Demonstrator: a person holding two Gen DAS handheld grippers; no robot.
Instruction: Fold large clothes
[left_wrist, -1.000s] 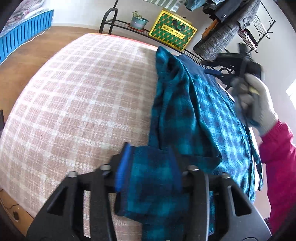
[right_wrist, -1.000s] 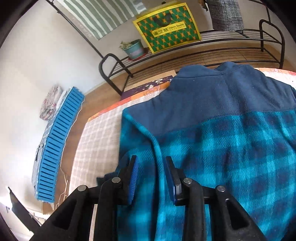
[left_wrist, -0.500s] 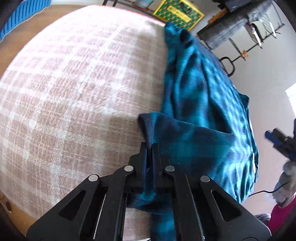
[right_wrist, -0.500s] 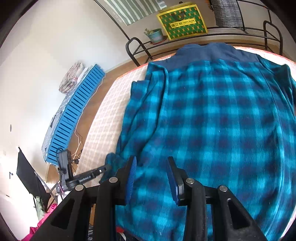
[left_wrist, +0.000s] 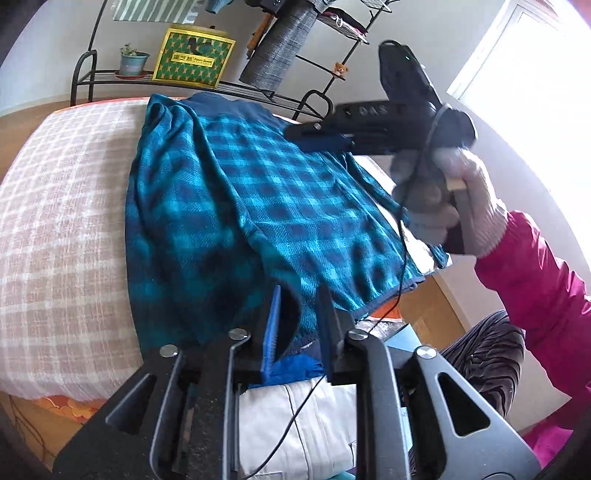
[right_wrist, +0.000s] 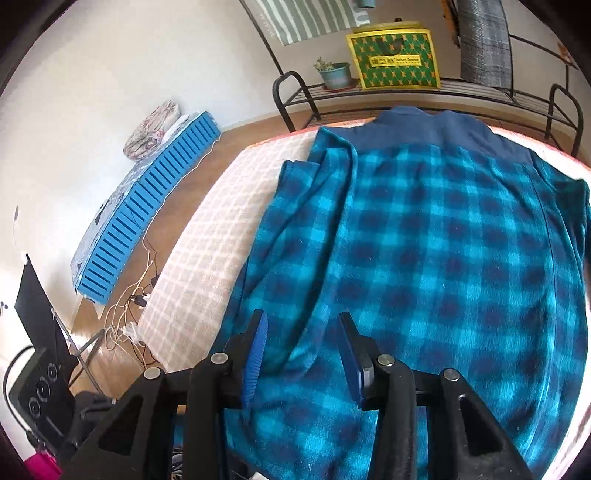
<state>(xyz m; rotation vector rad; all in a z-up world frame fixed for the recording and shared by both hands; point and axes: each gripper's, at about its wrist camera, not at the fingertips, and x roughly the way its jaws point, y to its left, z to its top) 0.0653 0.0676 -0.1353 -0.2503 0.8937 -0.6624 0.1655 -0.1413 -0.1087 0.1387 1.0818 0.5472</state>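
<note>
A large teal and navy plaid fleece shirt (left_wrist: 258, 199) lies back up on a pink checked bed (left_wrist: 59, 206), its navy collar at the far end and its left sleeve folded in over the body. My left gripper (left_wrist: 297, 314) is open at the shirt's near hem, with a fold of cloth lying between the spread fingers. My right gripper (right_wrist: 301, 347) is open and hovers above the shirt's (right_wrist: 424, 266) lower left part. It also shows in the left wrist view (left_wrist: 321, 138), held in a gloved hand above the shirt's right side.
A black metal rack (right_wrist: 424, 92) stands behind the bed with a yellow-green box (right_wrist: 395, 61) and a potted plant (right_wrist: 334, 74). A blue slatted panel (right_wrist: 147, 206) and cables (right_wrist: 129, 306) lie on the wooden floor at left. White cloth (left_wrist: 295, 424) lies below the left gripper.
My left gripper was shut on the sleeve cuff, carried it over the shirt body and has opened. My right gripper pulled back from the collar end, staying open.
</note>
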